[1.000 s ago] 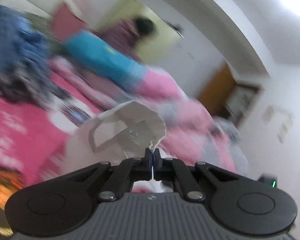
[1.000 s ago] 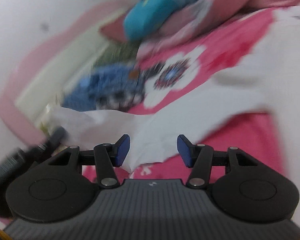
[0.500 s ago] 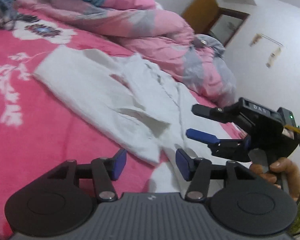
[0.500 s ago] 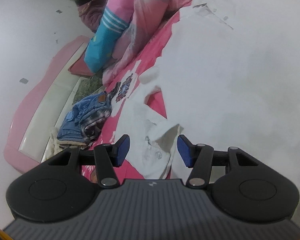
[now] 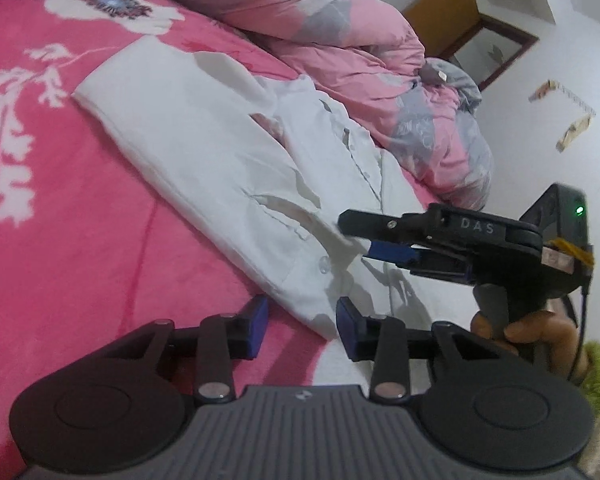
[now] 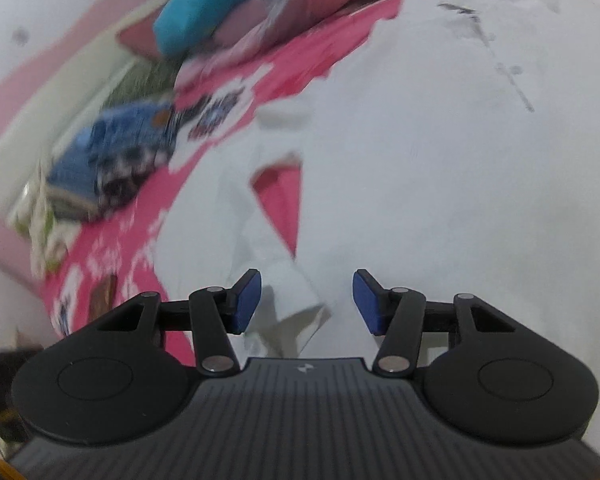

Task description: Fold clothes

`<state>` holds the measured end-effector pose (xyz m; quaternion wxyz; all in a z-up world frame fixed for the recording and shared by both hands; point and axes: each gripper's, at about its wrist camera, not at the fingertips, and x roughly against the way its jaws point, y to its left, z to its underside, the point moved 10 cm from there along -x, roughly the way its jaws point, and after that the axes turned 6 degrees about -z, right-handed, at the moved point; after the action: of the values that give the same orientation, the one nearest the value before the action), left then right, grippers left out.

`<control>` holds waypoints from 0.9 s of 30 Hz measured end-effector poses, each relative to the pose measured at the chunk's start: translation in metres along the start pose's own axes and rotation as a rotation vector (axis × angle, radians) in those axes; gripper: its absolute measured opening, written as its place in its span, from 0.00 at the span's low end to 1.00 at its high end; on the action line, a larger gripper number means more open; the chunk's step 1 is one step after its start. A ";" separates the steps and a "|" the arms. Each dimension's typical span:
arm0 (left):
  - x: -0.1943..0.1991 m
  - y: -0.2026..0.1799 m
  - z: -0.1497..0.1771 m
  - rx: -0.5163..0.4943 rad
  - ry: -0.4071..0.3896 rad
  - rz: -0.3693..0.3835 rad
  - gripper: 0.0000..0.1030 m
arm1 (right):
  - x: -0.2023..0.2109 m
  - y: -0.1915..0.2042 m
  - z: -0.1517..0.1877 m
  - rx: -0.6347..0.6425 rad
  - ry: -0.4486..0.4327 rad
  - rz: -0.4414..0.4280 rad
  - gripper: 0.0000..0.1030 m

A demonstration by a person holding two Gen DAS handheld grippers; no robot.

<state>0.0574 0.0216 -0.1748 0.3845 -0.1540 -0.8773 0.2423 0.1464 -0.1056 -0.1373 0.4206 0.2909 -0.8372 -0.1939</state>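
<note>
My left gripper [image 5: 300,322] has its fingers spread wide, holding nothing, with the white shirt [image 5: 220,152] hem at lower centre between them. My right gripper [image 6: 306,298] gapes just as wide over a sleeve cuff [image 6: 296,296]. The shirt lies flat on the pink bedspread [image 5: 60,200].

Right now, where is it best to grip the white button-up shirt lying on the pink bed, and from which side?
Probably pinch the white button-up shirt at its near corner, between the open left gripper fingers, from the bed's near edge: thin, flat cloth there.
</note>
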 end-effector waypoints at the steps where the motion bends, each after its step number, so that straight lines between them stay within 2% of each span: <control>1: -0.001 -0.002 0.000 -0.013 -0.003 -0.012 0.36 | -0.001 0.002 0.002 0.020 0.003 0.011 0.43; 4: -0.003 -0.008 -0.001 -0.052 -0.018 -0.058 0.35 | -0.002 0.007 0.007 0.080 0.012 0.044 0.32; 5: -0.003 -0.009 -0.002 -0.058 -0.026 -0.080 0.28 | -0.002 0.008 0.007 0.088 0.011 0.046 0.29; 7: -0.004 -0.008 -0.003 -0.054 -0.036 -0.117 0.18 | -0.001 0.010 0.006 0.092 0.000 0.042 0.18; 10: -0.003 -0.004 -0.005 -0.007 -0.042 -0.109 0.08 | 0.002 0.014 0.005 0.105 -0.018 0.027 0.04; 18: 0.026 -0.022 -0.027 0.040 -0.139 0.021 0.05 | 0.025 0.029 -0.010 0.098 -0.120 -0.049 0.01; 22: 0.028 -0.058 -0.041 0.005 -0.153 0.106 0.05 | 0.054 0.035 -0.028 0.110 -0.201 -0.076 0.01; 27: 0.022 -0.111 -0.056 -0.052 -0.158 0.216 0.05 | 0.101 0.025 -0.055 0.140 -0.299 -0.045 0.01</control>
<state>0.0756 -0.0439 -0.0678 0.2817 -0.2377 -0.8892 0.2710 0.1350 -0.1568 -0.0316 0.2655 0.3061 -0.8951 -0.1859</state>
